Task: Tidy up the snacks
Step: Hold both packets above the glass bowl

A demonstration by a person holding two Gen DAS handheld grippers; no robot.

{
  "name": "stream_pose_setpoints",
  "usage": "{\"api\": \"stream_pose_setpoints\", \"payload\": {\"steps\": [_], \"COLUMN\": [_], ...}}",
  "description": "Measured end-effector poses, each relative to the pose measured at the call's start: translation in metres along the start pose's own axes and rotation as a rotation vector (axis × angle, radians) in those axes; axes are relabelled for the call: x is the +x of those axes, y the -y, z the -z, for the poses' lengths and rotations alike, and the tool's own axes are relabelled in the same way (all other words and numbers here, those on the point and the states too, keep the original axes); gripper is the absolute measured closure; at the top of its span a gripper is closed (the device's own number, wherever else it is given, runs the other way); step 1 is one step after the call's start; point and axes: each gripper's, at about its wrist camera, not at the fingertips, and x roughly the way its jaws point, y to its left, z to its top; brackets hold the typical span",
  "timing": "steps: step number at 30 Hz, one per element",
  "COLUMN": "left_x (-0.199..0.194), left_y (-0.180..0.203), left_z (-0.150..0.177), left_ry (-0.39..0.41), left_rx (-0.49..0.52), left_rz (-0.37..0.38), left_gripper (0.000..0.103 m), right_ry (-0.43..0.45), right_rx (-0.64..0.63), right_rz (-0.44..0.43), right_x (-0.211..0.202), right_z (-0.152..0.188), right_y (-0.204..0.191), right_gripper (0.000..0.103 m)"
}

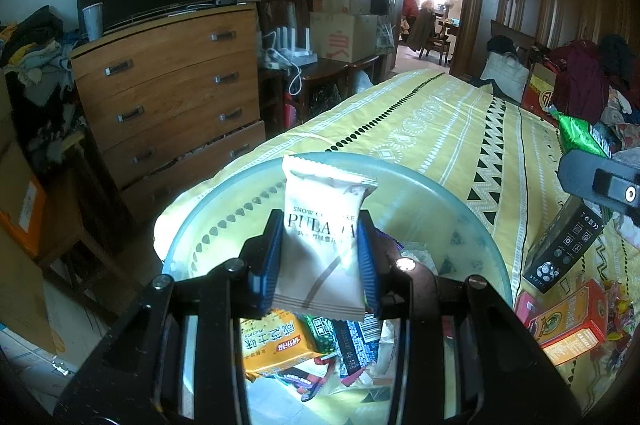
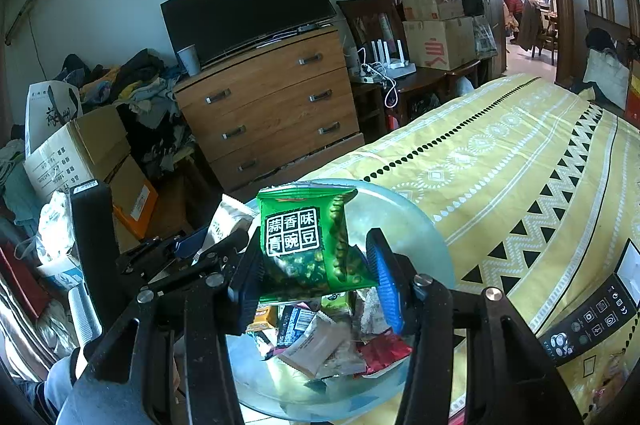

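Now both packets hang over the bowl (image 1: 460, 193): my left gripper (image 1: 320, 257) pinches the white packet (image 1: 320, 209), my right gripper (image 2: 316, 277) clamps the green packet (image 2: 304, 237). Pile sits at six o'clock; I should part the jaws low, one at a time.

white packet (image 1: 320, 249): "SNOW C… PULA…" | green packet (image 2: 310, 245): "蒜香味青豌豆"

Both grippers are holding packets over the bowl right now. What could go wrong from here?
1. The left gripper and right gripper hang close over the same glass bowl; they might collide.
2. The green pea packet looks tilted and pinched near one edge; it might slip.
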Motion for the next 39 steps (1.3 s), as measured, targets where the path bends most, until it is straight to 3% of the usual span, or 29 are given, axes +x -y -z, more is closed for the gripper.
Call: {"api": "stream_pose_setpoints", "payload": {"steps": [39], "left_x": [0.0063], "left_y": [-0.0015], "left_z": [0.0045], "left_ry": [-0.015], "left_rx": [-0.001], "left_rz": [-0.006], "left_gripper": [0.067], "right_ry": [-0.01], "right_rx": [0.0], "right_rz": [-0.007], "right_x": [0.0051], "right_z": [0.0036], "right_y": [-0.0001], "right_gripper": [0.051]}}
